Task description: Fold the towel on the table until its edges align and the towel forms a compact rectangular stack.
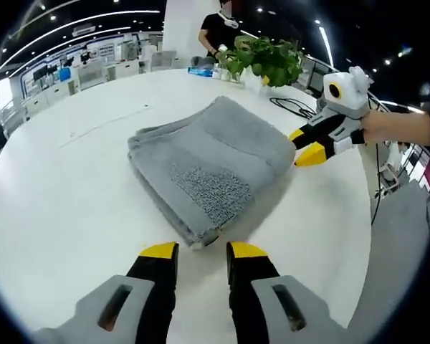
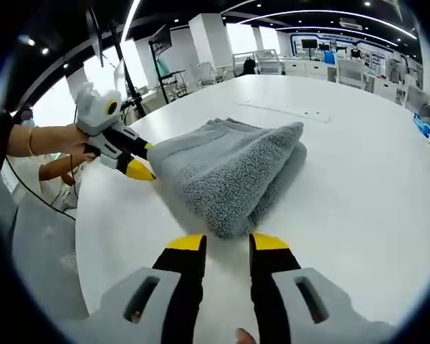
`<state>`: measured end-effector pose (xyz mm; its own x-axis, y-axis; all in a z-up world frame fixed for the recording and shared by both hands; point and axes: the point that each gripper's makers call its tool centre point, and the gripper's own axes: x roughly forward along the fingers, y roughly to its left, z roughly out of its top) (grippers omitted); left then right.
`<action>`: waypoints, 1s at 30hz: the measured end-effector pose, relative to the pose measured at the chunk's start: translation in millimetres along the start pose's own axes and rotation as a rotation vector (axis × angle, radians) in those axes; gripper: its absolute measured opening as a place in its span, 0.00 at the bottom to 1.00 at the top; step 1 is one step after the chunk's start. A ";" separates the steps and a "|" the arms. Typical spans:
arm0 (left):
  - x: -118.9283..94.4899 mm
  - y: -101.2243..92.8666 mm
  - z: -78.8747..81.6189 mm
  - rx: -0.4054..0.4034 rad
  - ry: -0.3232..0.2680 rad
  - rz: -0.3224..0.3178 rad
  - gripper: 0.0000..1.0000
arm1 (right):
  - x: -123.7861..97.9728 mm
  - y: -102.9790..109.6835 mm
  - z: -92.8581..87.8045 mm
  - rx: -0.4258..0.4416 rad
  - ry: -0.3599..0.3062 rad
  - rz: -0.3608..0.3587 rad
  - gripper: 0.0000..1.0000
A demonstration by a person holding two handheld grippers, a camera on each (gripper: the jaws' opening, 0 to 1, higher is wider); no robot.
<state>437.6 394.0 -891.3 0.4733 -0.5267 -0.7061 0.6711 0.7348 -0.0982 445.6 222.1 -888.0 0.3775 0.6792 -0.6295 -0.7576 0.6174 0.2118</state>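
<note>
Left gripper view has the left gripper point(image 1: 202, 252) low over the white table point(image 1: 72, 201), its yellow-tipped jaws a narrow gap apart with nothing between them, just short of the near corner of the folded grey towel point(image 1: 211, 161). Right gripper view puts the right gripper point(image 2: 228, 242) the same way: jaws slightly parted, empty, close to the towel's rounded fold. Each gripper is held out level by a bare forearm. No readable writing shows. A potted plant point(image 1: 269, 61) stands behind the towel.
</note>
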 end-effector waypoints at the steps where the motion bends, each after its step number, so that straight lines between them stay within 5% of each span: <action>1: -3.2 -1.5 1.3 -0.004 -0.008 0.002 0.29 | -1.7 1.6 -0.5 0.000 -0.001 0.002 0.27; 9: -30.5 -12.4 4.7 0.010 -0.066 0.036 0.39 | -23.0 13.2 -5.1 0.009 -0.011 -0.019 0.34; 16: -53.8 -21.8 -9.6 -0.024 -0.090 0.055 0.48 | -40.5 24.5 -5.0 0.026 -0.049 -0.037 0.40; 30: -89.7 -43.5 -12.9 -0.085 -0.186 0.083 0.54 | -66.1 58.6 -18.6 0.026 -0.070 -0.049 0.53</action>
<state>358.6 414.8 -832.7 0.6272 -0.5273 -0.5733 0.5788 0.8080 -0.1099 366.3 206.0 -847.9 0.4509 0.6733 -0.5860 -0.7235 0.6602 0.2018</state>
